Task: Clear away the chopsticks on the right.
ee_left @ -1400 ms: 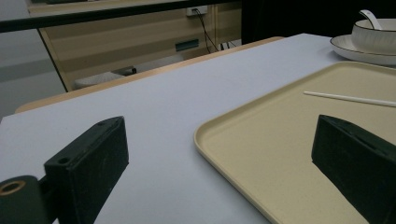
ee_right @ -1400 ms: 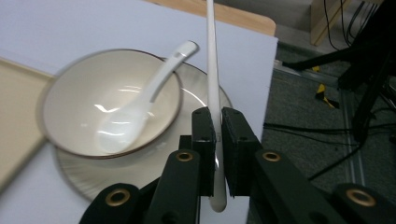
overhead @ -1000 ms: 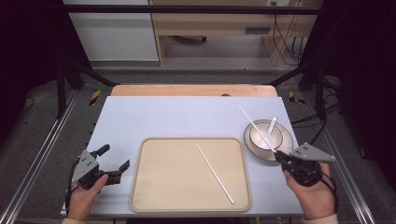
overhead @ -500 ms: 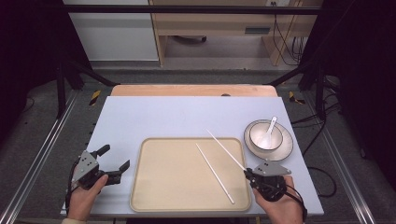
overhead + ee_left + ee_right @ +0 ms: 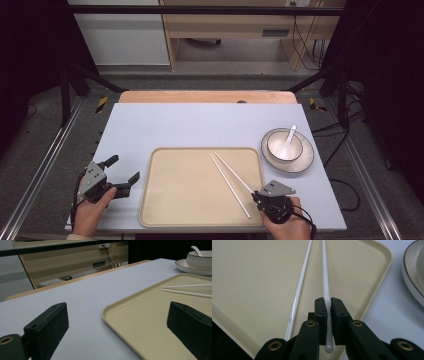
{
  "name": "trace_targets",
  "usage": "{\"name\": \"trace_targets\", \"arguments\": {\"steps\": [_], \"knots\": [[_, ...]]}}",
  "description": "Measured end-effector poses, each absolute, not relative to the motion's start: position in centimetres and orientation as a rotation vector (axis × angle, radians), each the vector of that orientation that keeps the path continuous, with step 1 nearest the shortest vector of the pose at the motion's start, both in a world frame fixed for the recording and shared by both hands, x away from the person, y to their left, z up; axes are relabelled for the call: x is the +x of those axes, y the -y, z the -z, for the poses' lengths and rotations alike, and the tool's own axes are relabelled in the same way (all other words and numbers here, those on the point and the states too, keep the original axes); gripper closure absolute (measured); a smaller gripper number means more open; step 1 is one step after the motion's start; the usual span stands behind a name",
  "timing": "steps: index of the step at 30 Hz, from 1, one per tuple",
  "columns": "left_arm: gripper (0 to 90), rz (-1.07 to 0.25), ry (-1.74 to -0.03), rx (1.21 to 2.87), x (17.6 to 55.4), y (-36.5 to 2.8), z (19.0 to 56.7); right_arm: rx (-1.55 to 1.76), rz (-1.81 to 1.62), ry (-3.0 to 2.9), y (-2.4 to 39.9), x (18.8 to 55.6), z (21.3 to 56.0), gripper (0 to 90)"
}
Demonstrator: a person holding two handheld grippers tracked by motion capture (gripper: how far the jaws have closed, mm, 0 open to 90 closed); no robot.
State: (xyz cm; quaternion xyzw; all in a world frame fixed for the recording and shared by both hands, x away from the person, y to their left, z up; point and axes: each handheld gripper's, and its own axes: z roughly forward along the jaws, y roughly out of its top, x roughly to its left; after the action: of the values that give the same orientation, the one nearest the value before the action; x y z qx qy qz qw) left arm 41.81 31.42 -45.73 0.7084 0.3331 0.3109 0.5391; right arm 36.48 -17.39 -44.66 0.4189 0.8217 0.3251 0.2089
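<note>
Two white chopsticks lay over the beige tray [image 5: 170,200], and my right gripper [image 5: 327,305] had its jaws pinched tight on the near end of the second chopstick [image 5: 325,277], with the rounded butt poking out below the pads. I judged it a light, stiff, glossy stick, likely plastic or melamine, so it would weigh next to nothing but could twist or slide between flat pads; held that near its end, the long free part would swing with any turn of my wrist, and a grip closer to the middle would have steadied it. Its far tip reached up the tray towards the tip of the first chopstick [image 5: 230,186], which rested flat on the tray just beside it, the two forming a narrow V. My right hand [image 5: 287,220] sat low at the tray's near right corner, gripper pointing forward and slightly left along the stick. My left gripper [image 5: 120,175] stood with jaws wide apart and nothing between them, resting on the table [image 5: 200,122] left of the tray. Off to the right, a bowl [image 5: 284,145] with a spoon [image 5: 289,140] sat on its plate [image 5: 305,160].
</note>
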Motion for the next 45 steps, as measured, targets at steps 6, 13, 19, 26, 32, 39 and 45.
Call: {"name": "trace_targets", "arguments": {"steps": [6, 13, 19, 26, 32, 39, 45], "knots": [[3.8, -0.739, -0.784, 1.684, 41.7, -31.2, 45.6, 1.2, -0.904, -2.331, 16.1, 36.1, 45.8, 83.6], [4.0, -0.728, -0.77, 1.7, 41.5, -30.4, 44.9, 1.241, -0.922, -2.33, 16.0, 36.1, 46.2, 77.3], [6.2, -0.698, -0.754, 1.729, 41.3, -29.0, 43.6, 1.166, -1.036, -2.25, 16.2, 36.5, 45.4, 56.1], [14.8, -0.661, -0.749, 1.776, 41.5, -26.7, 43.0, 1.133, -1.132, -2.136, 16.8, 38.4, 44.7, 24.4], [27.2, -0.626, -0.754, 1.83, 42.1, -24.7, 42.8, 1.095, -1.227, -2.093, 17.2, 40.3, 43.8, 9.3], [54.2, -0.516, -0.707, 1.934, 43.5, -20.1, 43.5, 1.063, -1.292, -1.971, 18.7, 41.1, 42.9, 7.5], [69.8, -0.442, -0.693, 2.013, 44.5, -16.7, 44.3, 1.089, -1.292, -1.895, 19.7, 40.6, 43.0, 8.6]]}}
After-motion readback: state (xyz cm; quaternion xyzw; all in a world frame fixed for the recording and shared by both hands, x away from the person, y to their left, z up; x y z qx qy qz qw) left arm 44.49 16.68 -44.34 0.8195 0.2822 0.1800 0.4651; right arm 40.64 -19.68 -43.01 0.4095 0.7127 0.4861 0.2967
